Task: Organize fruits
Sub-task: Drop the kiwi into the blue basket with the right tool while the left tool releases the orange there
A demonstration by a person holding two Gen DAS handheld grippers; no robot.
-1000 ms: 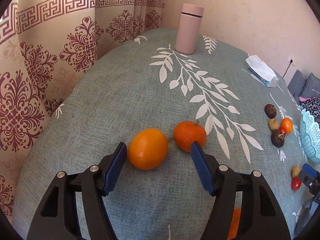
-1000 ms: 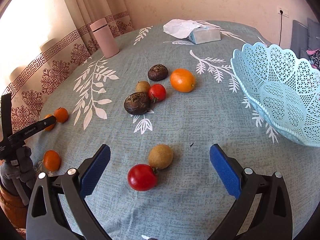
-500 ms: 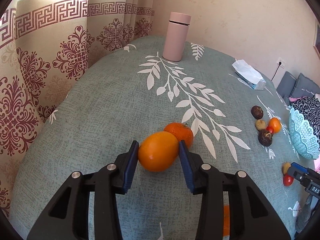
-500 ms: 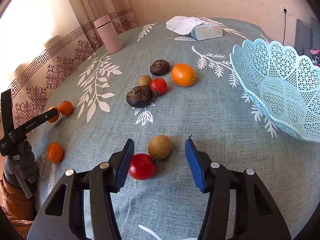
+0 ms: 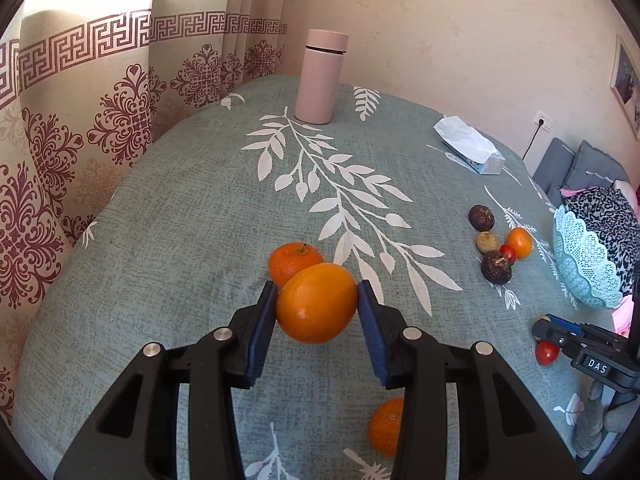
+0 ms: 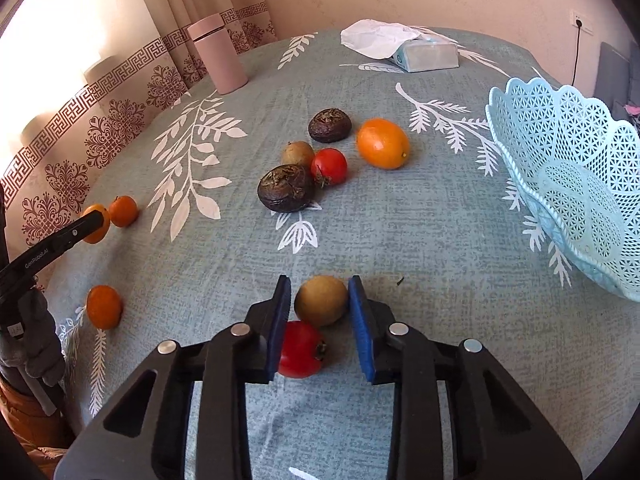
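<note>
We are at the pick-up step, with both hands loaded at once. Our left gripper (image 5: 317, 307) pinches the big orange (image 5: 316, 303) between its blue pads, and the fruit looks clear of the tablecloth (image 5: 192, 200); a tangerine (image 5: 291, 261) sits just past the jaws, partly hidden behind the held orange. Our right gripper (image 6: 320, 307) has its jaws pressed in on the small brown fruit (image 6: 321, 300) — the pads touch it on both sides, though it seems to rest on the cloth. A red tomato (image 6: 301, 349) lies just short of that fruit, tucked against the inner face of the left pad, not pinched.

The basket (image 6: 568, 184) stands well off to the right of the right jaws and appears empty. Next, we judge, both fruits must go up and across into it — lifting the brown one straight so the tomato is not dragged along, and keeping the orange's grip firm, since it is round and smooth.
</note>
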